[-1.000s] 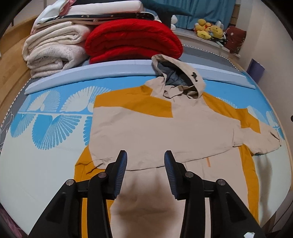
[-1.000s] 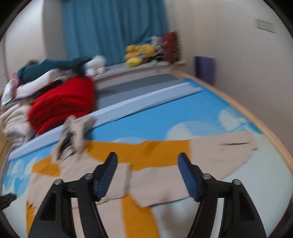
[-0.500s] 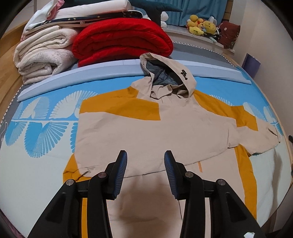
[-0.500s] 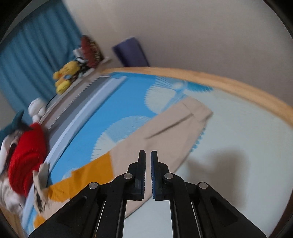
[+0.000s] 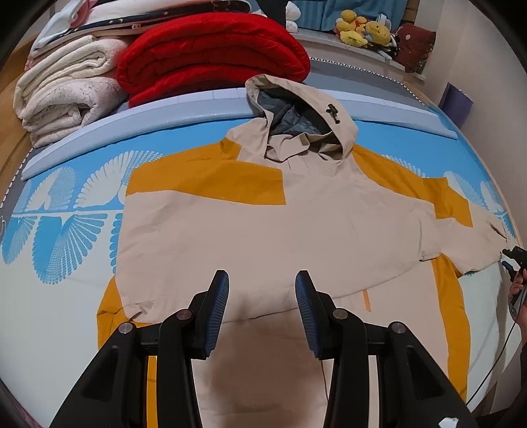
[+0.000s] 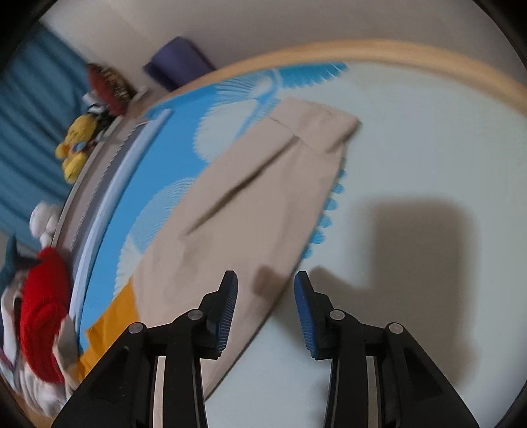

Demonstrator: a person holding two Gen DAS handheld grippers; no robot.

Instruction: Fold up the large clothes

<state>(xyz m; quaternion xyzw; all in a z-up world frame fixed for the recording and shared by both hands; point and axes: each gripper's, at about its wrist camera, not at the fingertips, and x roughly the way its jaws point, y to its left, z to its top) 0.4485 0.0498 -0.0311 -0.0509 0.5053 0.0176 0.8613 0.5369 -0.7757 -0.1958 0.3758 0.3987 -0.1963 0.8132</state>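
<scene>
A beige and mustard hooded jacket (image 5: 263, 224) lies flat on the bed, hood toward the headboard, one sleeve folded across its front. My left gripper (image 5: 262, 307) is open and empty, hovering over the jacket's lower front. In the right wrist view the jacket's other sleeve (image 6: 250, 204) stretches toward the bed's edge, cuff far from me. My right gripper (image 6: 265, 307) is open and empty, just above the sleeve's near edge. It also shows at the right edge of the left wrist view (image 5: 513, 263).
A red quilt (image 5: 210, 52) and white folded blankets (image 5: 66, 89) are stacked at the head of the bed. Yellow plush toys (image 5: 362, 29) sit on a ledge behind. The wooden bed rim (image 6: 395, 52) runs past the sleeve cuff. A blue patterned sheet (image 5: 66, 224) covers the mattress.
My right gripper swung down toward the outstretched sleeve, shut half a second ago, and now stands open again. My left gripper stayed open and crept forward over the jacket.
</scene>
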